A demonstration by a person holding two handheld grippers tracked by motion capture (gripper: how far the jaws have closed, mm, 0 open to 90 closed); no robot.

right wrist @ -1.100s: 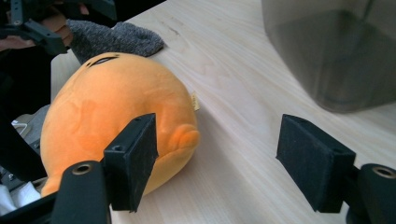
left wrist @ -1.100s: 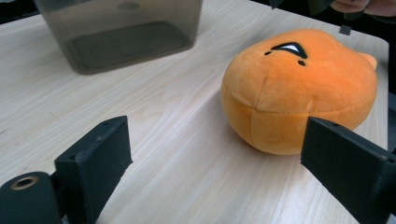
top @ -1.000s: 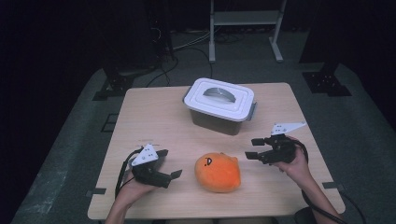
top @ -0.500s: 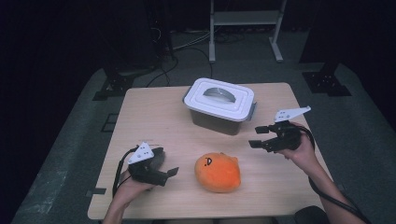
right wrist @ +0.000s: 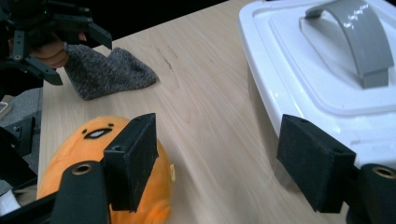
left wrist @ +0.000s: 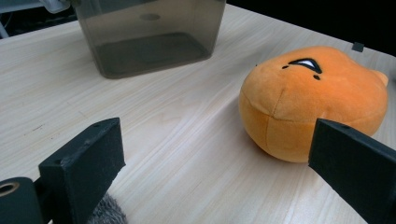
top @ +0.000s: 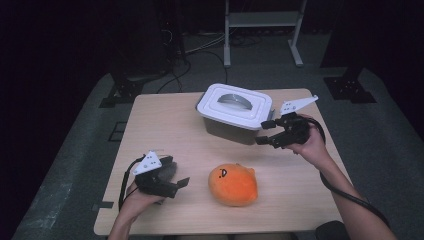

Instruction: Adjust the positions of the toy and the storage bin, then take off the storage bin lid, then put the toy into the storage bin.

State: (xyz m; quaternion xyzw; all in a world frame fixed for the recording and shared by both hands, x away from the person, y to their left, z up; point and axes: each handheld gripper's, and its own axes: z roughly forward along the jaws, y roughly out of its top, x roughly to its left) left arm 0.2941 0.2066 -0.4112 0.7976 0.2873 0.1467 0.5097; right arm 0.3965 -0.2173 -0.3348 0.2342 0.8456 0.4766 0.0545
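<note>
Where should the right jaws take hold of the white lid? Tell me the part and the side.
Grip the grey arched handle on top of the white lid, coming down from above. It rises clear of the flat lid, leaving a gap beneath, and looks narrow enough for the open right gripper to straddle.

A light wooden table (top: 165,125) stands on grey floor. A grey knitted cloth (right wrist: 105,72) lies at its near left. Far behind, a white metal rack (top: 262,30) and dark cables (top: 200,47).

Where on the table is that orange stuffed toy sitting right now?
In the high view the orange plush toy lies on the near middle of the wooden table, between the two hands, in front of the lidded plastic box and apart from it.
</note>
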